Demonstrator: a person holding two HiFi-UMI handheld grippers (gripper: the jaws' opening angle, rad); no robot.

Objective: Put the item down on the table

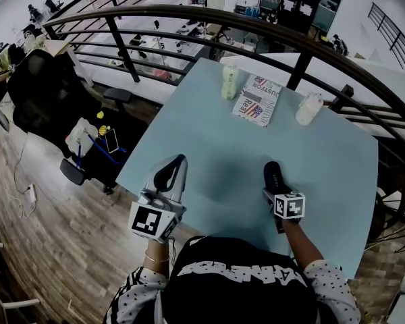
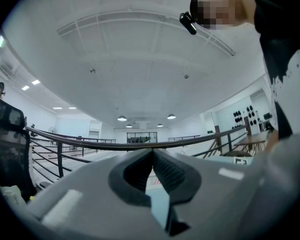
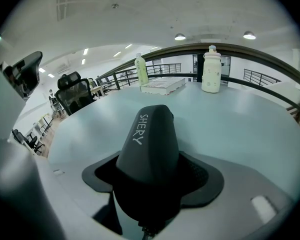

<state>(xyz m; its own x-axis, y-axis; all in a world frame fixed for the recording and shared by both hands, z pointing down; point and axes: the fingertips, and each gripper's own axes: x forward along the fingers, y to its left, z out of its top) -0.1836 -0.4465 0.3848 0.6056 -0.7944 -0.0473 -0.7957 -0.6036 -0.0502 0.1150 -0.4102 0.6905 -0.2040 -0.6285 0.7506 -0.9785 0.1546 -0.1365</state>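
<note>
A black rounded item printed "SHERY" [image 3: 149, 143] sits between the jaws of my right gripper [image 3: 150, 184], which is shut on it. In the head view the black item [image 1: 274, 175] is low over the pale blue table [image 1: 331, 174], near its front edge; whether it touches the top is unclear. My left gripper [image 1: 176, 162] is at the table's front left corner, tilted upward. Its dark pads [image 2: 166, 171] meet at the tip with nothing between them, so it is shut.
At the table's far side stand a pale green bottle [image 1: 229, 79], a flag-printed box [image 1: 258, 100] and a white bottle [image 1: 309, 108]. A dark curved railing [image 1: 209, 15] runs behind the table. A black office chair [image 1: 37, 90] stands to the left on the wood floor.
</note>
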